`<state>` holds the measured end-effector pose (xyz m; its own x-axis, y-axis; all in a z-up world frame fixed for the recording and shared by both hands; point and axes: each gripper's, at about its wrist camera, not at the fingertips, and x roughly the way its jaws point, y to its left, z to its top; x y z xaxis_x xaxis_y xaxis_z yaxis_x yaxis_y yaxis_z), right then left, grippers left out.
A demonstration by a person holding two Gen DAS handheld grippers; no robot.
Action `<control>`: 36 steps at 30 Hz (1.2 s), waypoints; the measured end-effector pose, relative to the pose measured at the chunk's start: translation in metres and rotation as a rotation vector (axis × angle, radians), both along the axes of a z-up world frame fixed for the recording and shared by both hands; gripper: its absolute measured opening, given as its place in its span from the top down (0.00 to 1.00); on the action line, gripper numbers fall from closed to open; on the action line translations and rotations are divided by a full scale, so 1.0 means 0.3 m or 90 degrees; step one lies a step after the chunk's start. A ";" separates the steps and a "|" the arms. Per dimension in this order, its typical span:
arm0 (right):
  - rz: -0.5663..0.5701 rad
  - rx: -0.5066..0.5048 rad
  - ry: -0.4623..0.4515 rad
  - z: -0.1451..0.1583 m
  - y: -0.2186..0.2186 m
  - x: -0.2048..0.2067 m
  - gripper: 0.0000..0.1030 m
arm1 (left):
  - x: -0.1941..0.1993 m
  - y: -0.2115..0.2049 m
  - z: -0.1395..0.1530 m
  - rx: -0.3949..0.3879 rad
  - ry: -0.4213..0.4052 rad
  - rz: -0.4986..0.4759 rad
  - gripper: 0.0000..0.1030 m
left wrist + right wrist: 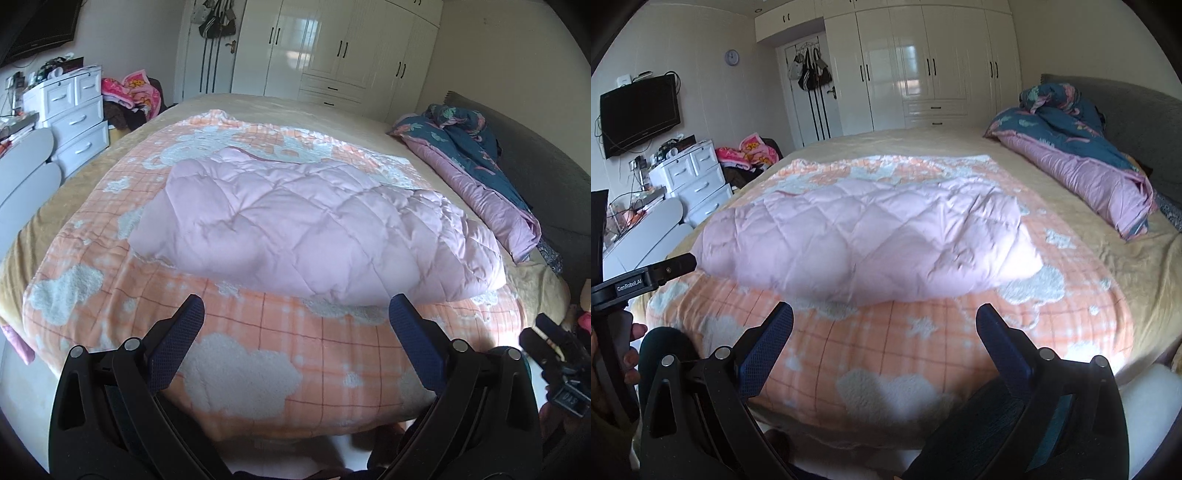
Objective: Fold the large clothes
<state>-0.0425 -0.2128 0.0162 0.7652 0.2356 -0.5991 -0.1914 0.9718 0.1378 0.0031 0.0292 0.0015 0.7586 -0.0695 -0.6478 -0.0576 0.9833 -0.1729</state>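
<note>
Lying folded on the orange checked blanket [280, 354] (which covers most of the bed [1137, 258]), the pink quilted coat [295, 229] sits beyond both grippers; left gripper [295, 314] and right gripper [884, 319] have fingers spread wide, holding nothing.

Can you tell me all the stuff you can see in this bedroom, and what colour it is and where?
quilted garment: one, pale pink, folded in the middle of the bed
fleece blanket: one, orange check with white clouds, spread under the garment
bed cover: one, beige, under the blanket
bundled duvet: one, dark blue and pink, by the grey headboard
wardrobe: one, white, far wall
drawer unit: one, white, beside the bed
television: one, black, on the wall
clock: one, on the wall
bags: several, dark, hanging on the door
left hand-held gripper: one, black and blue, open, empty
right hand-held gripper: one, black and blue, open, empty
</note>
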 end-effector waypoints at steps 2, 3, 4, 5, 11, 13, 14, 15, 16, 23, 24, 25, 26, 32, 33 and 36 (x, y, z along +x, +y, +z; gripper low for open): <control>0.006 0.000 0.002 -0.009 0.018 -0.002 0.04 | -0.007 -0.010 -0.002 0.004 -0.001 -0.005 0.09; 0.009 -0.002 -0.002 -0.006 0.027 -0.003 0.04 | -0.010 -0.014 -0.001 0.006 -0.002 -0.006 0.09; 0.012 -0.003 -0.006 -0.001 0.035 -0.004 0.04 | -0.014 -0.018 0.000 0.007 -0.004 -0.008 0.09; 0.014 -0.003 -0.007 0.003 0.037 -0.006 0.04 | -0.017 -0.020 0.002 0.008 -0.006 -0.009 0.09; 0.015 -0.004 -0.011 0.013 0.038 -0.011 0.04 | -0.024 -0.022 0.004 0.010 -0.010 -0.012 0.09; 0.011 -0.003 -0.012 0.017 0.031 -0.010 0.04 | -0.026 -0.023 0.005 0.014 -0.010 -0.010 0.09; 0.010 -0.002 -0.014 0.019 0.028 -0.011 0.04 | -0.026 -0.021 0.005 0.013 -0.009 -0.010 0.09; 0.008 -0.001 -0.016 0.022 0.026 -0.012 0.04 | -0.027 -0.020 0.005 0.013 -0.008 -0.010 0.09; 0.008 -0.001 -0.017 0.023 0.025 -0.014 0.04 | -0.026 -0.021 0.006 0.014 -0.009 -0.008 0.09; 0.010 -0.001 -0.018 0.028 0.026 -0.015 0.04 | -0.025 -0.018 0.006 0.021 -0.010 -0.006 0.09; 0.012 -0.002 -0.018 0.029 0.027 -0.015 0.04 | -0.026 -0.019 0.006 0.025 -0.011 -0.005 0.09; 0.012 -0.002 -0.017 0.028 0.027 -0.014 0.04 | -0.026 -0.016 0.007 0.026 -0.011 -0.005 0.09; 0.012 -0.003 -0.018 0.030 0.027 -0.015 0.04 | -0.026 -0.014 0.006 0.024 -0.010 -0.005 0.09; 0.014 -0.005 -0.021 0.035 0.034 -0.012 0.04 | -0.027 -0.014 0.006 0.025 -0.010 -0.005 0.09; 0.014 -0.004 -0.021 0.035 0.034 -0.012 0.04 | -0.025 -0.014 0.007 0.025 -0.010 -0.005 0.09; 0.014 -0.005 -0.022 0.039 0.036 -0.011 0.04 | -0.025 -0.012 0.007 0.025 -0.011 -0.005 0.09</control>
<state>-0.0458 -0.2019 0.0278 0.7807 0.2474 -0.5739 -0.2170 0.9685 0.1224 -0.0045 0.0257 0.0036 0.7688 -0.0502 -0.6375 -0.0477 0.9896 -0.1354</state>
